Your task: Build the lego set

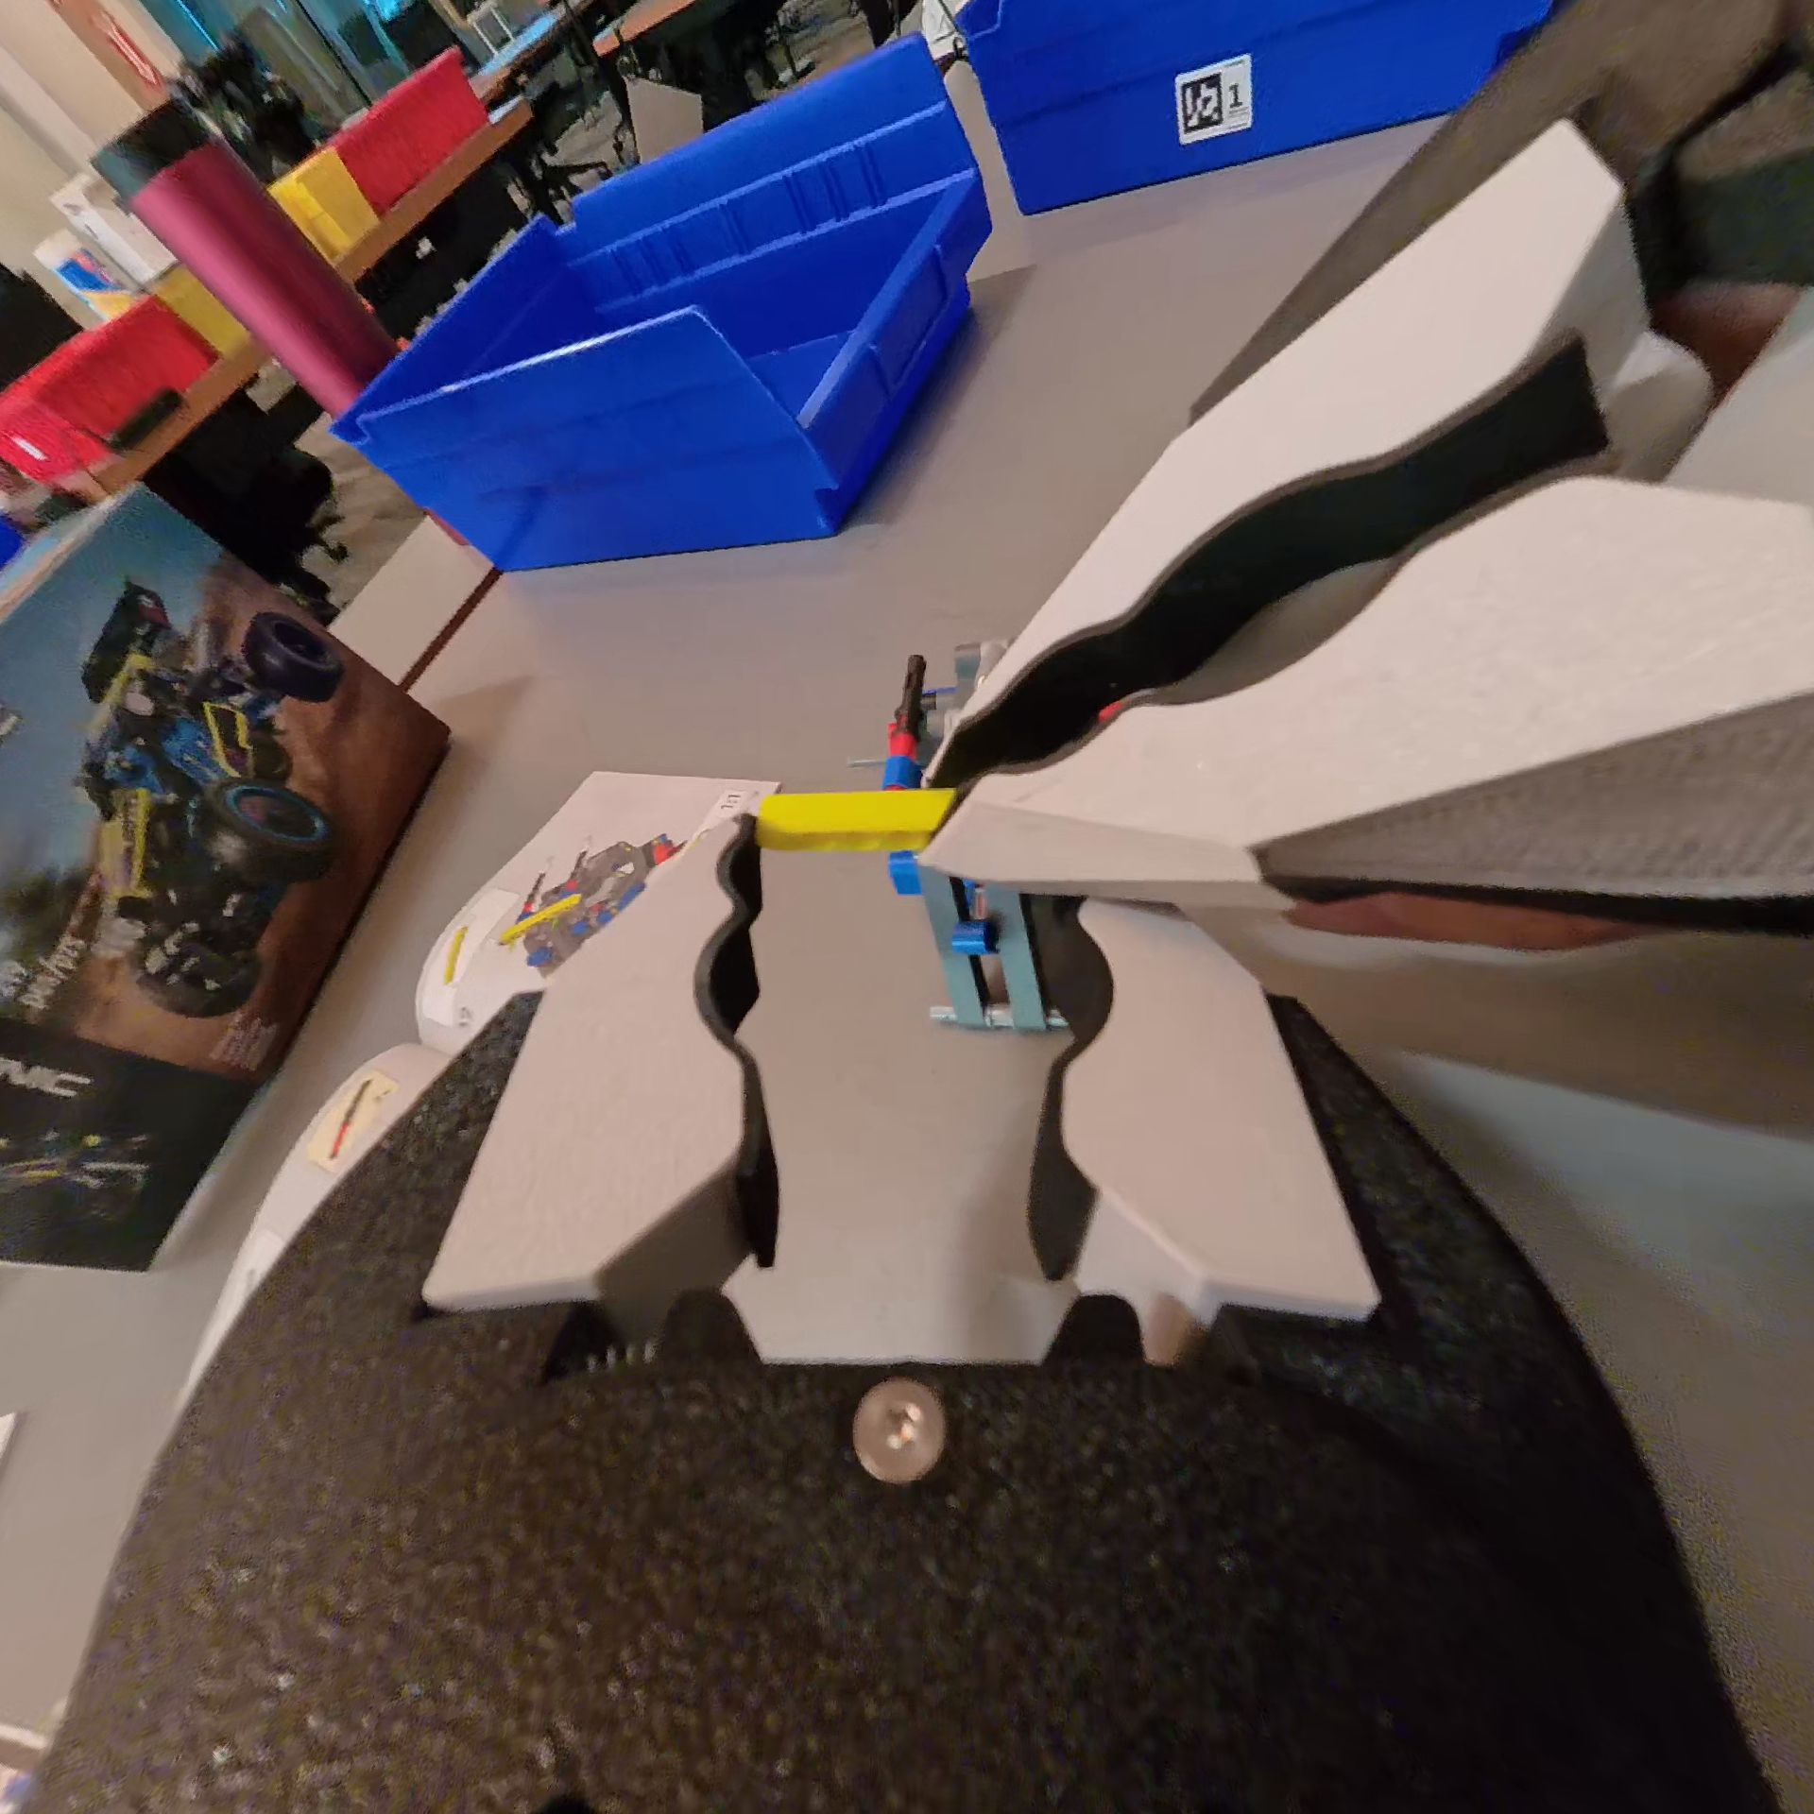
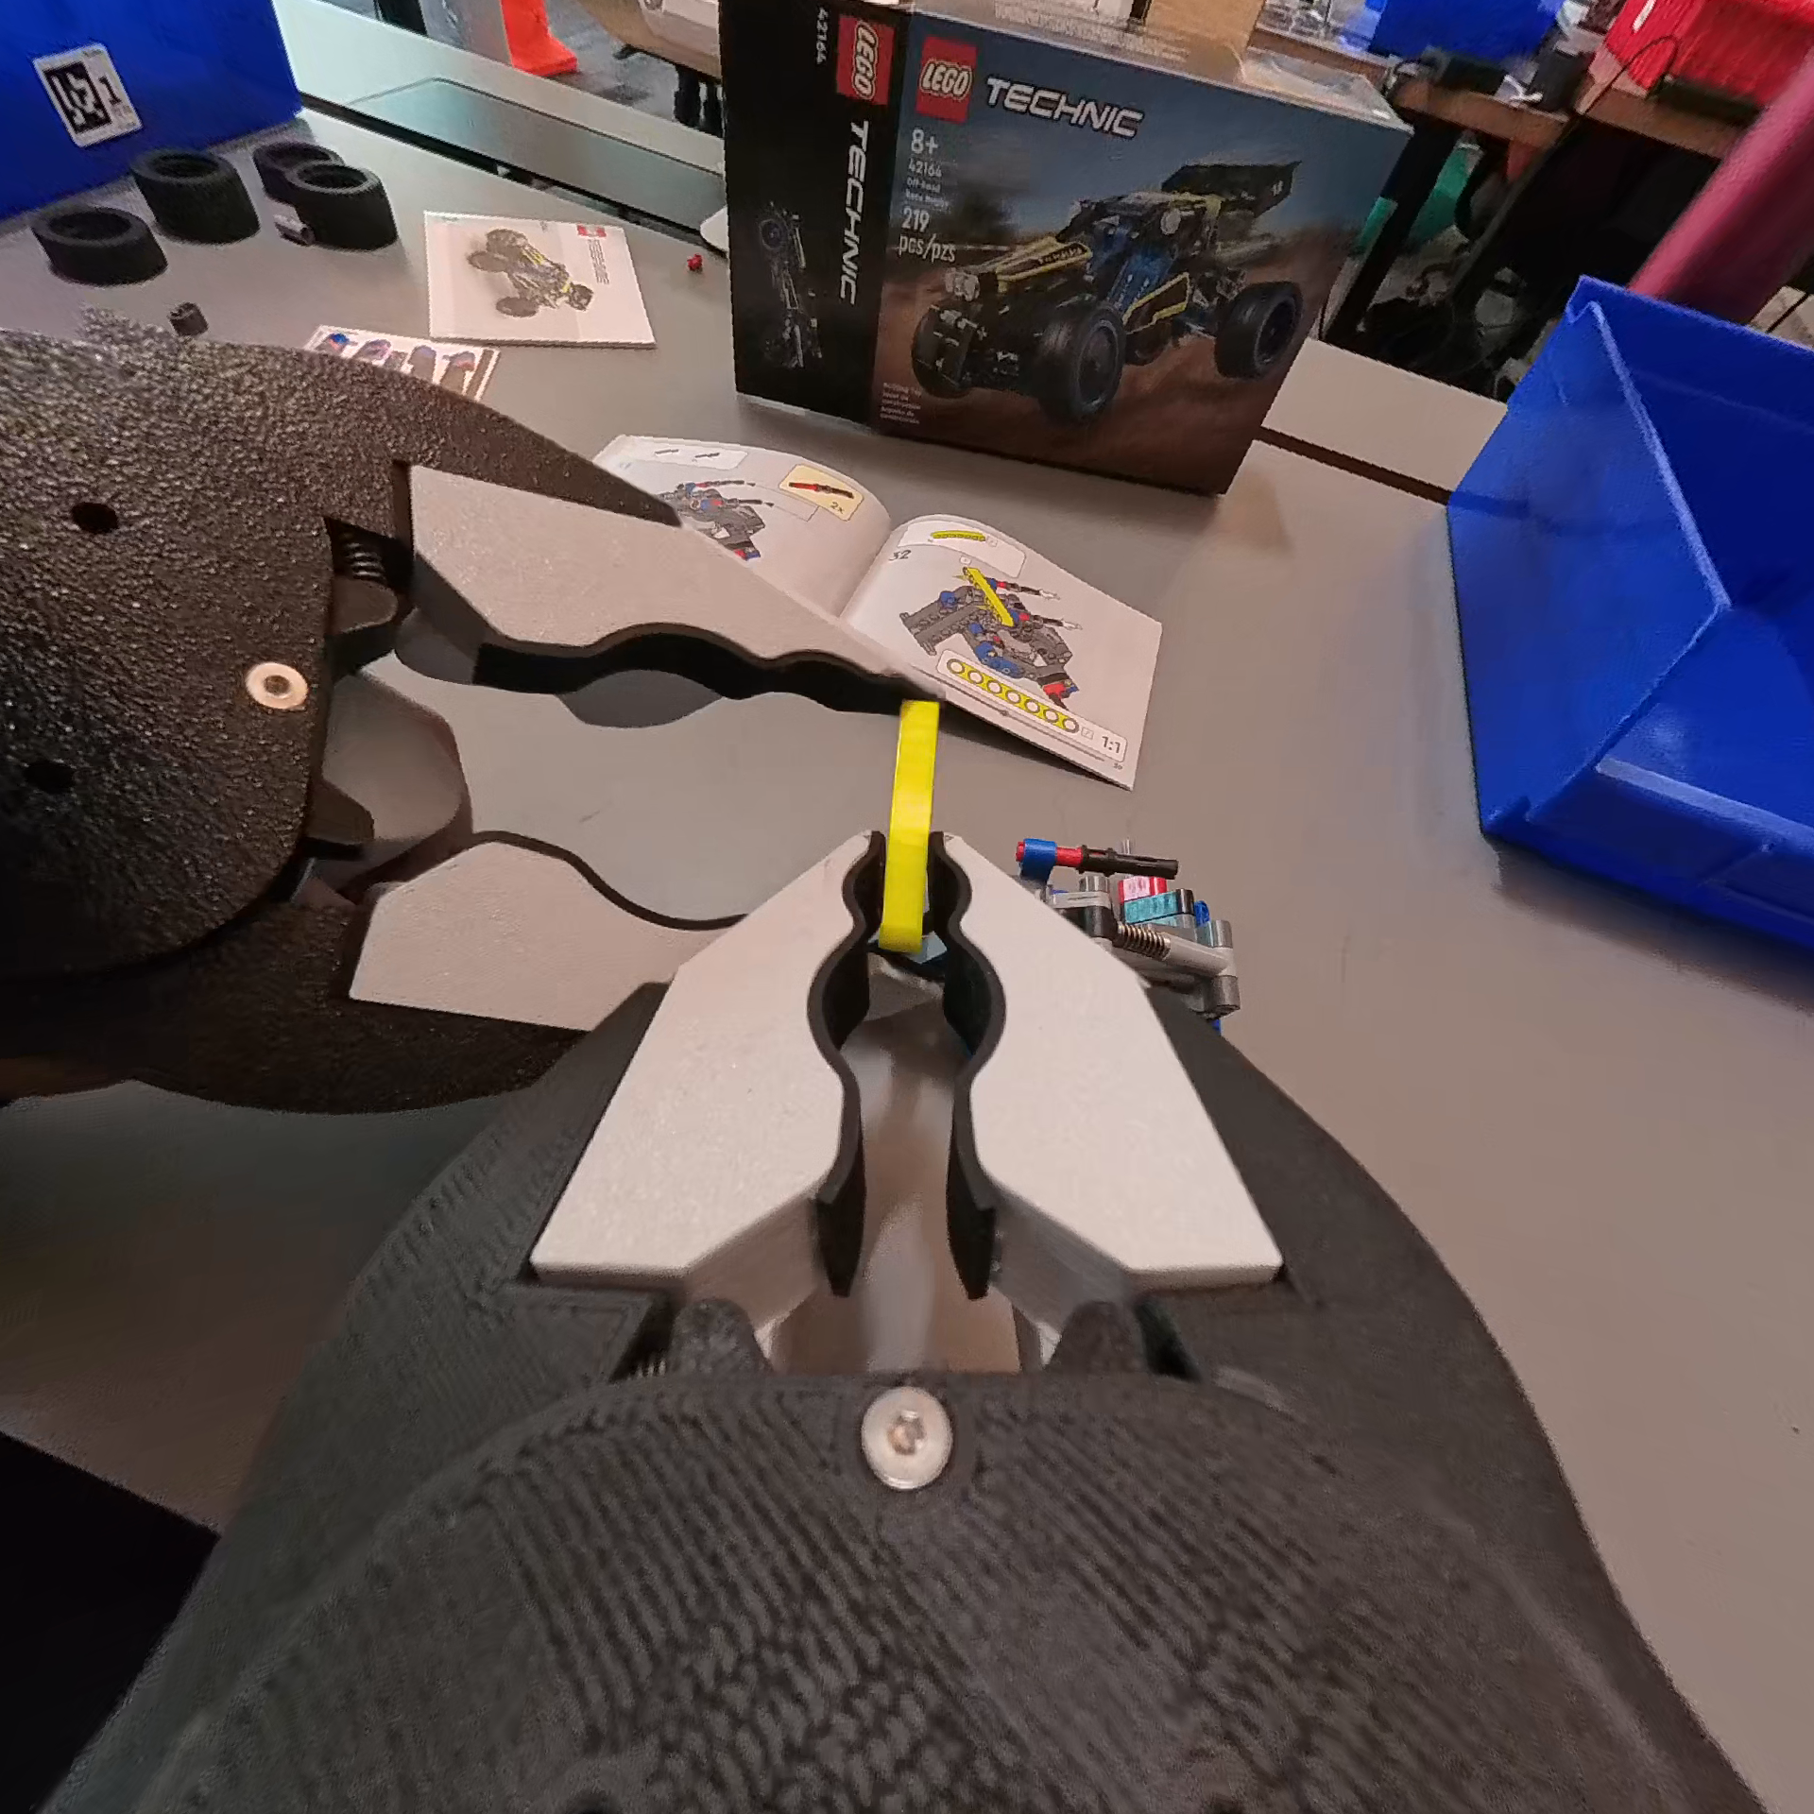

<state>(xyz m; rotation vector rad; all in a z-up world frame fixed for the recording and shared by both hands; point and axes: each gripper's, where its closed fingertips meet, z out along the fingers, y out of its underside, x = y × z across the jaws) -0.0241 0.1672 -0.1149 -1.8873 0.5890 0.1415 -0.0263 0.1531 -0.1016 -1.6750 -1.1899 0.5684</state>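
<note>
My right gripper [image 2: 905, 846] is shut on a yellow beam [image 2: 908, 805], holding it near one end so that the rest sticks out past the fingertips. In the left wrist view the right gripper [image 1: 944, 807] comes in from the right with the yellow beam [image 1: 849, 820] level above the table. My left gripper [image 1: 913, 883] is open; its left fingertip [image 1: 738, 864] is at the beam's free end, and nothing is pressed between its pads. It also shows open in the right wrist view [image 2: 815, 795]. A small teal, grey and blue assembly [image 1: 991, 947] stands on the table under the right gripper, and shows again in the right wrist view [image 2: 1148, 913].
An open instruction booklet [image 2: 991, 628] lies beyond the grippers, with the toy set's box [image 2: 1060, 245] behind it. Blue bins [image 1: 687, 373] [image 2: 1649, 609] stand on the grey table [image 2: 1374, 1080]. Black tyres [image 2: 196, 196] and a second booklet [image 2: 535, 280] lie at the far left. My left and right fingertips are right by each other.
</note>
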